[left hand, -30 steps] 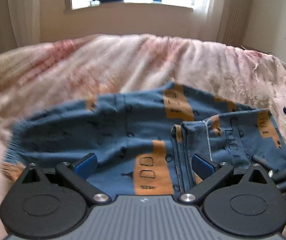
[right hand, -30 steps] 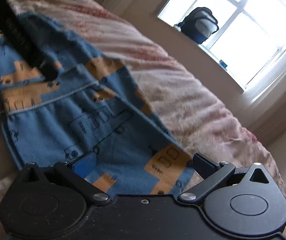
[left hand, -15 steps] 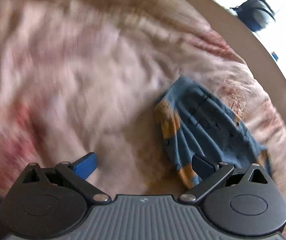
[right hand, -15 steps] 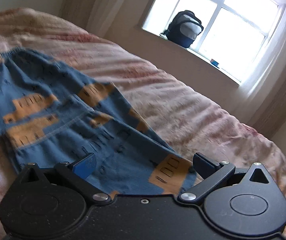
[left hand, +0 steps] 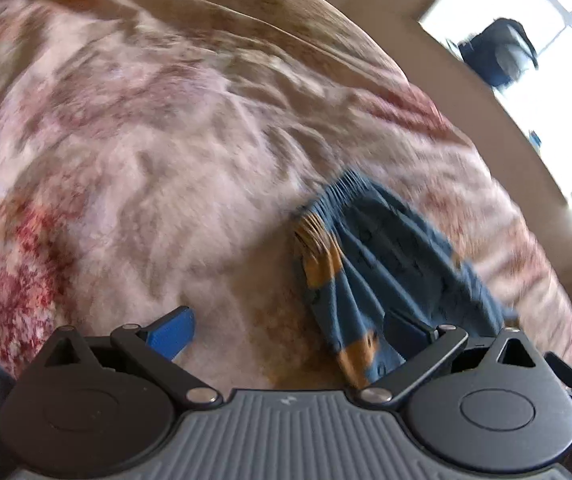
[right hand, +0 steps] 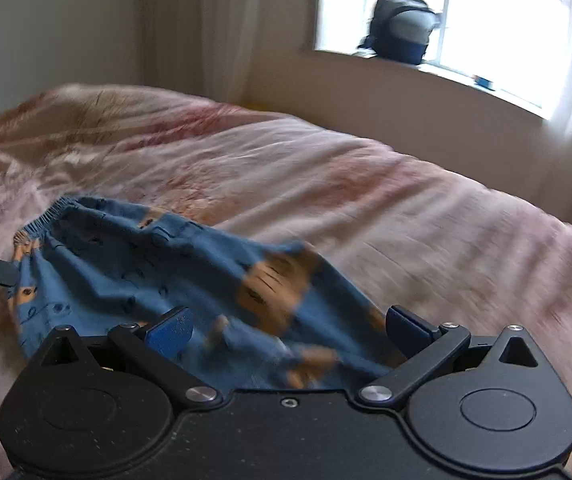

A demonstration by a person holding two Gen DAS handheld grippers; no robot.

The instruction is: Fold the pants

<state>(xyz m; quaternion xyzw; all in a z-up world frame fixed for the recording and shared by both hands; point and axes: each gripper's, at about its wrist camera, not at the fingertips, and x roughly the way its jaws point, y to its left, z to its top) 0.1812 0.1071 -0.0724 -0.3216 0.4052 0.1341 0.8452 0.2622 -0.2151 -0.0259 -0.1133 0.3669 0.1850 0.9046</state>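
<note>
The blue cotton pants with orange block print lie in a folded, rumpled bundle on the pink and cream floral bedspread, their gathered elastic waistband at the far left end of the bundle in the right wrist view. In the left wrist view the same pants sit at the right of the frame, waistband end farthest from the camera, with open bedspread filling the left and centre. The left gripper stands with its blue-padded fingers spread wide apart and nothing between them; its right finger overlaps the near edge of the cloth in the picture, though contact cannot be confirmed, and its left finger is over bare bedspread. The right gripper likewise has its fingers spread wide, positioned over the near part of the pants with no cloth clamped. A part of the left gripper's dark linkage shows at the far left edge of the right wrist view, just beside the waistband. Both views are motion-blurred. A dark blue and grey backpack rests on the windowsill beyond the bed, against a bright window.
</note>
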